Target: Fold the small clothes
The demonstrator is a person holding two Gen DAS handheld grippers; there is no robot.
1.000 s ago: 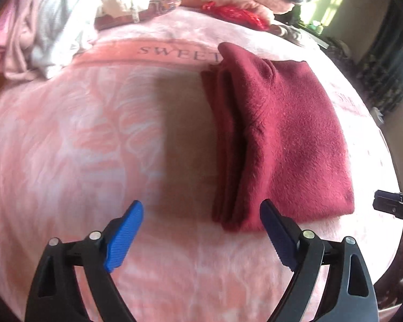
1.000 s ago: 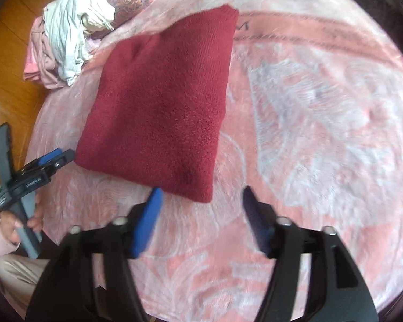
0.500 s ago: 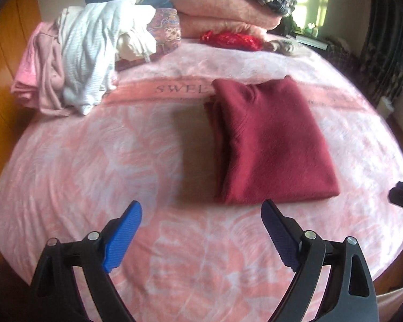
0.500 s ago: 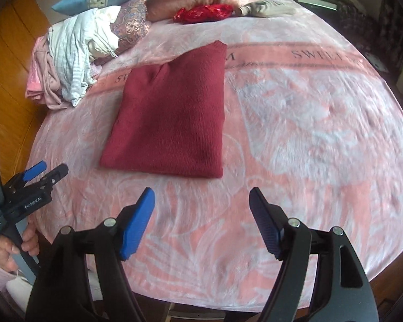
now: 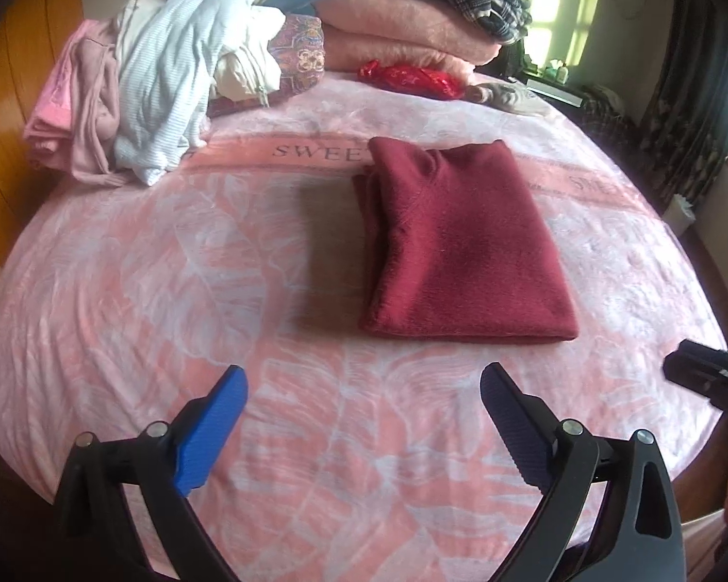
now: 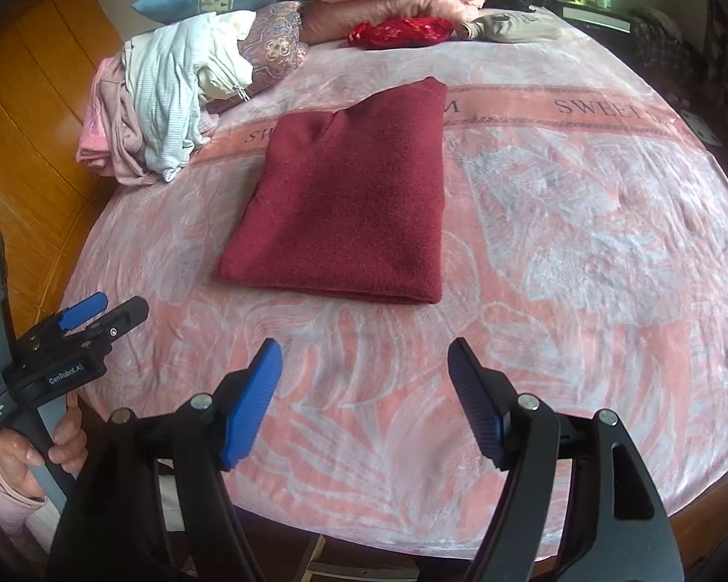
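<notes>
A dark red sweater (image 5: 461,242) lies folded into a flat rectangle on the pink bedspread (image 5: 170,291); it also shows in the right wrist view (image 6: 354,194). My left gripper (image 5: 361,388) is open and empty, held back above the near edge of the bed, apart from the sweater. My right gripper (image 6: 364,363) is open and empty too, near the bed's front edge. The left gripper's body (image 6: 68,344) shows at the left of the right wrist view, held in a hand.
A heap of unfolded clothes, white striped and pink (image 5: 136,106), lies at the back left. Folded pink blankets (image 5: 403,29), pillows and a red cloth (image 5: 407,77) line the back. A wooden wall (image 6: 19,97) is on the left.
Both grippers have pulled back and up from the folded sweater, so more of the bed shows. The sweater has stayed in place. Both jaws remain open.
</notes>
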